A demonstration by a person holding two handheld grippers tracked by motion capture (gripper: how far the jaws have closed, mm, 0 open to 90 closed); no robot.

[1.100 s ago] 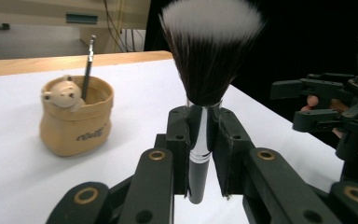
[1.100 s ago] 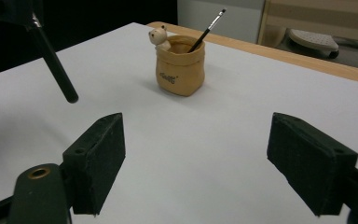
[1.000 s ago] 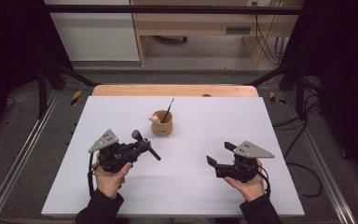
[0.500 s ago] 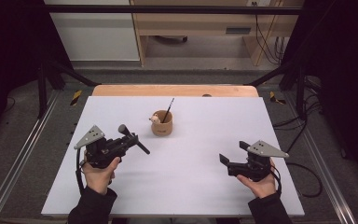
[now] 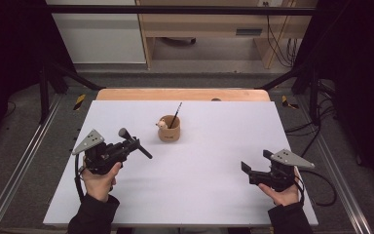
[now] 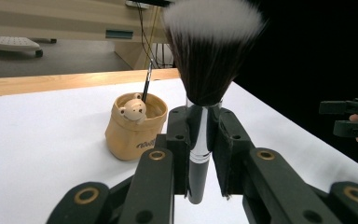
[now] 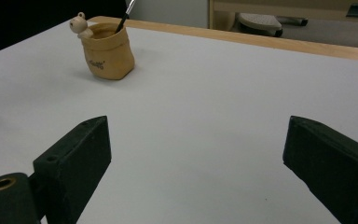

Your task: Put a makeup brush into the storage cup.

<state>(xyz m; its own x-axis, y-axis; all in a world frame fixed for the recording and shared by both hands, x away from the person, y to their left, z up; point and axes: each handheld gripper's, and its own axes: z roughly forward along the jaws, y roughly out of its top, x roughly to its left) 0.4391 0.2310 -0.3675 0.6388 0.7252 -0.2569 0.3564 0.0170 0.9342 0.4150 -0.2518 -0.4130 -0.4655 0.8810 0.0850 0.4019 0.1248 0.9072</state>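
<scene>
Bright white table (image 5: 214, 195) under even overhead light, dark surroundings.

From the high view the white sheet is evenly lit with no glare, and the room's left and right edges fall into near black; shadows under the left gripper (image 5: 137, 146) and the right gripper (image 5: 255, 163) are faint and soft. That picture is grainy and slightly soft overall. In the left gripper view the makeup brush (image 6: 209, 60) sits so close that its pale bristle tips blur, while the bear-faced cup (image 6: 136, 126) is fairly sharp and the right side sinks into darkness. In the right gripper view the near jaws look soft, and the cup casts a weak shadow.
</scene>
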